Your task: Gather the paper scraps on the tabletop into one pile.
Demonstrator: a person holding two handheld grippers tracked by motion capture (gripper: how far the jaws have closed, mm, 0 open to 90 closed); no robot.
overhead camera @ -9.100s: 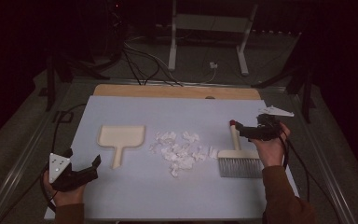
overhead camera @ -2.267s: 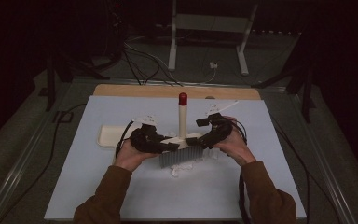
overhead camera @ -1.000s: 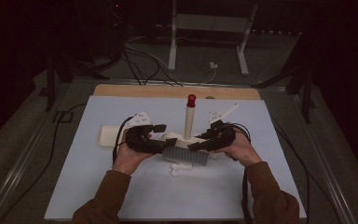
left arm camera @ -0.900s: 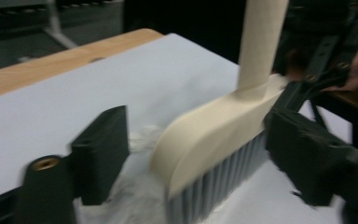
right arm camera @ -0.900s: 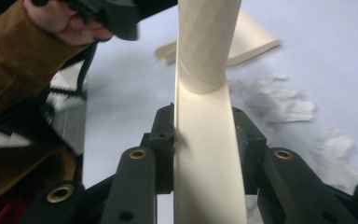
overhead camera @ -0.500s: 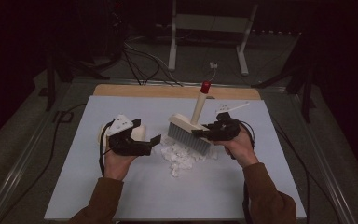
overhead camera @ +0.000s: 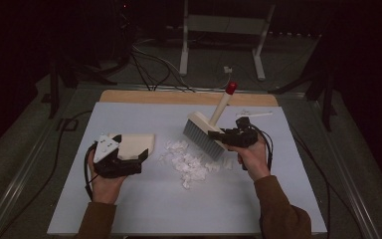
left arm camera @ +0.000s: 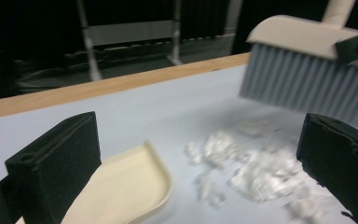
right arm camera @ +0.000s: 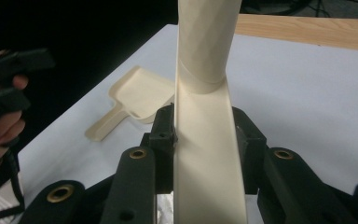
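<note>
Cream plastic formed the brush (overhead camera: 206, 130), gripped at its head by the right claw (overhead camera: 218, 135) and held tilted above the white scraps (overhead camera: 191, 163) on the worktop (overhead camera: 144, 199). The left claw (overhead camera: 140, 160), its jaws just opened wide and empty, sat over the dustpan (overhead camera: 133, 145) beside the scraps.

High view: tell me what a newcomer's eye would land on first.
The cream brush with a red-tipped handle, lifted at a tilt and clamped in the right tongs, stands out first. Under it, a heap of white paper scraps lies mid-sheet. At left, the open left tongs stand over the cream dustpan.
</note>
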